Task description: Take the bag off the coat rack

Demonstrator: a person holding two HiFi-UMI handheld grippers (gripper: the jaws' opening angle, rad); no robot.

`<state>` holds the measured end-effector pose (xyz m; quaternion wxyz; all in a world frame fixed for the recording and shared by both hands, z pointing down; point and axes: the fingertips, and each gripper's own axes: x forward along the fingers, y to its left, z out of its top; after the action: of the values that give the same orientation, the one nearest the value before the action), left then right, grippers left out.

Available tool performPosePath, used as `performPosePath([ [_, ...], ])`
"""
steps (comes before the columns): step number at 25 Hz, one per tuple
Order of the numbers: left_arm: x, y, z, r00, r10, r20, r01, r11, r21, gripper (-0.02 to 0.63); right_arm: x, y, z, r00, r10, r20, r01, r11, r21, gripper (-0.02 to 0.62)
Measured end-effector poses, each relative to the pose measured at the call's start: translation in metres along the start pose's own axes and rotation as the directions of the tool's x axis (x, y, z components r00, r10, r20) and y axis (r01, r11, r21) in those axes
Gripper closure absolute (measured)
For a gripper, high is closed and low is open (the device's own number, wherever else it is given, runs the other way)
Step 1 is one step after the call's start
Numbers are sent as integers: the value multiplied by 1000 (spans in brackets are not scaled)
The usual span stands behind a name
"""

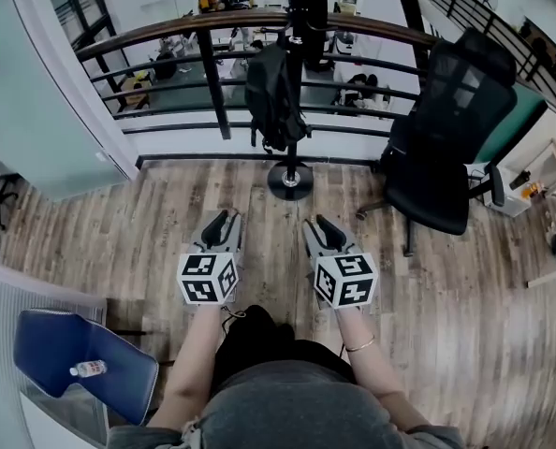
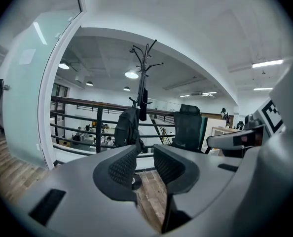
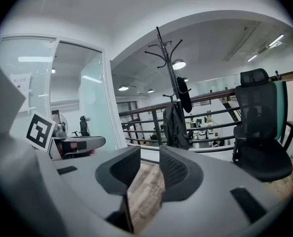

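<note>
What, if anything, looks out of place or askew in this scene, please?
Little stands out. The black bag hangs on the upright coat rack, and the floor shows no spill. The one oddity is a small bottle lying on its side on the blue chair at the head view's lower left.

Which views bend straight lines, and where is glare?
Left gripper view: heavy fisheye, dark corners, ceiling lamp glares. Right gripper view: same fisheye, coat rack leans. Head view: railing bows, even light, bag sharp.

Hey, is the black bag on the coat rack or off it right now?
On. The black bag hangs against the coat rack pole, clear of the floor.
</note>
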<state>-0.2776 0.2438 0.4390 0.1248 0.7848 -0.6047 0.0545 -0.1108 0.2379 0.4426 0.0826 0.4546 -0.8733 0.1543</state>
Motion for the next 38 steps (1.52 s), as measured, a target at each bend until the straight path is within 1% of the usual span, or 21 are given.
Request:
performPosePath([
  [5,13,19,1,1000,22,-12,-22,1000,-4,454,22,4,4,999,31,-12,-30,999,9,440],
  [9,36,42,5,1000,25,-18,-25,1000,-10,437,54,3,12,999,41,-20,-41,999,8,405],
  [13,76,71,13,1000,16,-27,-17,999,-28,430,100,-5,28,999,37,-30,-37,999,0,391],
  [16,113,100,24,1000,9,-29,-11,999,-41,428,145,-13,41,998,32,-45,-32,999,-5,391],
  [22,178,154,44,999,-18,-33,17,999,-49,428,226,-28,66,998,-3,-62,2,1000,-19,390],
  [26,218,181,56,998,-48,-44,46,998,-46,425,271,-39,79,996,-35,-80,34,999,-24,388],
  [30,253,205,67,996,-74,-45,72,996,-45,423,307,-48,89,993,-76,-85,74,997,-23,385],
  [34,280,219,76,993,-103,-50,101,994,-39,422,332,-59,95,989,-113,-94,112,994,-15,382],
  [36,291,227,77,992,-111,-56,110,993,-36,420,344,-62,93,986,-121,-111,121,993,-10,368],
  [38,302,233,77,991,-118,-62,116,993,-35,420,355,-64,91,983,-127,-132,127,992,-6,333],
])
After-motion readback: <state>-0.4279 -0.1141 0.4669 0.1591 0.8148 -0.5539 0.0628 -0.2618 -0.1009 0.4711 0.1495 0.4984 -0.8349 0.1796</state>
